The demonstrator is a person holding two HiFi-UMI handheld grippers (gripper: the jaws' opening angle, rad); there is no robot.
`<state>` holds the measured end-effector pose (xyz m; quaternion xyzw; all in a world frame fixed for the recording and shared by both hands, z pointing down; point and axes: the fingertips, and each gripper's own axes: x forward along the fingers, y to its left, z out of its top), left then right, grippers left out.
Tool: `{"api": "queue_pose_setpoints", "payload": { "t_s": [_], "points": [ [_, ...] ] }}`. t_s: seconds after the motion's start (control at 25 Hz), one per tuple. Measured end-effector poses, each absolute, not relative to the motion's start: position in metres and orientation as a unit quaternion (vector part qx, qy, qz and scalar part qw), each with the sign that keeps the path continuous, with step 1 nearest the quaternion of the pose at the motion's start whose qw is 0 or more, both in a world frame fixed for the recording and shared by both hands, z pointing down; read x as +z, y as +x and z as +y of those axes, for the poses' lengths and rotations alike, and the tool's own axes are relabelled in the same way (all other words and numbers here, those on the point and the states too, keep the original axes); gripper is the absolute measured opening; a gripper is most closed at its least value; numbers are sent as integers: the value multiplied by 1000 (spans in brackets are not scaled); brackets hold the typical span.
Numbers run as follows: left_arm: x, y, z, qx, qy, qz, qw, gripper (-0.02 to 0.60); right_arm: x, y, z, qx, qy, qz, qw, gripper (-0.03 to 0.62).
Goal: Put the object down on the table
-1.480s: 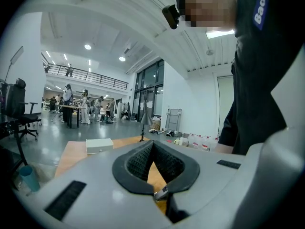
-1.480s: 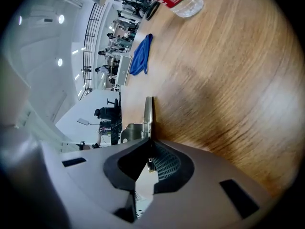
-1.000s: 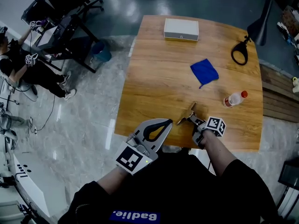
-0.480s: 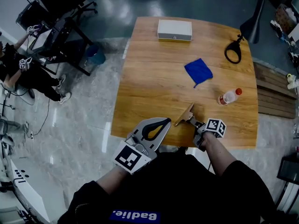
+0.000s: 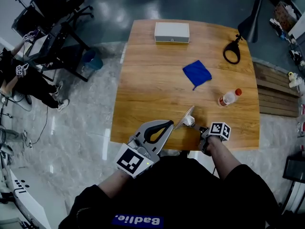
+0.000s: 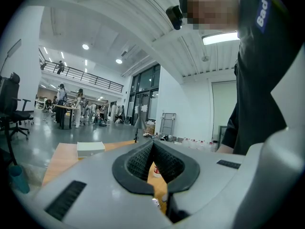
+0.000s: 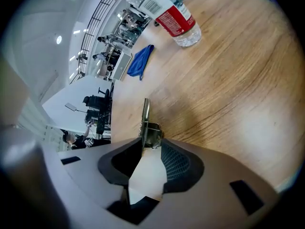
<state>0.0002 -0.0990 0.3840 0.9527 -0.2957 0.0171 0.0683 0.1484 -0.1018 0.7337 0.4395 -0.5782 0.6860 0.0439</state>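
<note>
My right gripper [image 5: 195, 126] is shut on a thin brown clipboard [image 5: 184, 118] with a metal clip and white paper. It holds the board edge-up, just over the near part of the wooden table [image 5: 143, 94]. In the right gripper view the board's edge [image 7: 145, 109] stands between the jaws, and the white paper runs back into the right gripper [image 7: 150, 144]. My left gripper [image 5: 167, 126] hovers at the table's near edge, just left of the clipboard. It is shut with nothing in it, and its jaws meet at the tip in the left gripper view [image 6: 152, 147].
A plastic bottle with a red cap [image 5: 228, 98] lies to the right of the clipboard. A blue cloth [image 5: 197, 73], a white box [image 5: 171, 32] and a black ring-shaped tool [image 5: 232, 52] lie farther back. Office chairs [image 5: 57, 13] and a seated person [image 5: 19, 75] are off to the left.
The head view has shifted, so the table sits further left in the picture. The clipboard in my right gripper has tipped up a little; both grippers stay near the table's front edge.
</note>
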Motion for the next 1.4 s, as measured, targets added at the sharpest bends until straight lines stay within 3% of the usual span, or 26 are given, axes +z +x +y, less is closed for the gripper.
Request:
{"api": "queue_pose_setpoints", "payload": {
  "t_s": [0.36, 0.64, 0.88, 1.08, 1.4],
  "points": [
    [376, 10, -100, 5, 959, -277, 61, 8, 601, 127, -117, 621, 398, -672, -72, 113],
    [362, 20, -98, -5, 965, -258, 47, 8, 488, 105, -125, 475, 376, -792, -77, 112],
    [357, 30, -94, -7, 969, -244, 35, 8, 419, 83, -113, 294, 357, -886, -29, 112],
    [353, 33, -93, -8, 971, -236, 29, 8, 373, 62, -99, 105, 338, -935, 11, 25],
    [353, 35, -85, -2, 972, -232, 25, 8, 352, 44, -89, 4, 314, -949, 13, 5]
  ]
}}
